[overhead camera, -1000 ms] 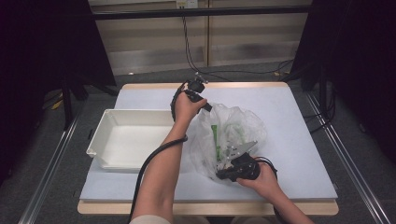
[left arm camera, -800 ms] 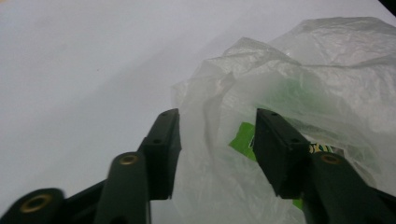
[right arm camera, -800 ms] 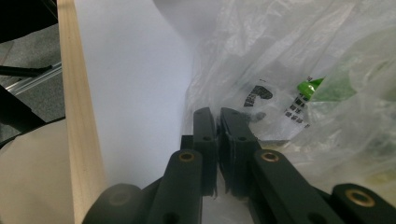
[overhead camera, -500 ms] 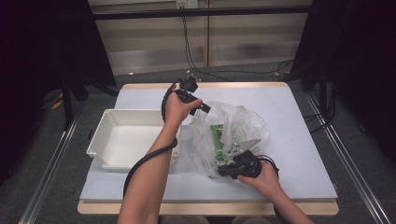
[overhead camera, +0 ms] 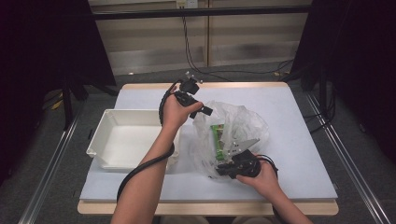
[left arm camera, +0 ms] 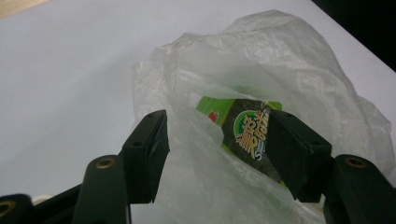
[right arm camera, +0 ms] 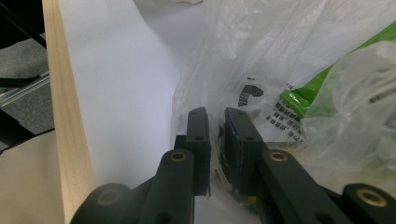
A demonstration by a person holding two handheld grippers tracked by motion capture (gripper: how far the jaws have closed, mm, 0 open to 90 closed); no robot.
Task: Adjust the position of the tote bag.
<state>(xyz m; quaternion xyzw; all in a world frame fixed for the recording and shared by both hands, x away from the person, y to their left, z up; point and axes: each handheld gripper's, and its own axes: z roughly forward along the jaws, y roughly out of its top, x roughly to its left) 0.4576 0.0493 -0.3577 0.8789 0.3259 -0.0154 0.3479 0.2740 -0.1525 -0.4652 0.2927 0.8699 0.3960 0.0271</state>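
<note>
Now, the plastic bag lies on the counter just right of the white tray, with the green packet inside. Your right gripper has its fingers clenched on the bag's near edge; your left gripper hangs released over the mouth, its jaws having just eased narrower with nothing pinched. The film looks thin, slippery and limp, so take a bunched edge. The packet's long axis runs near to far.
</note>
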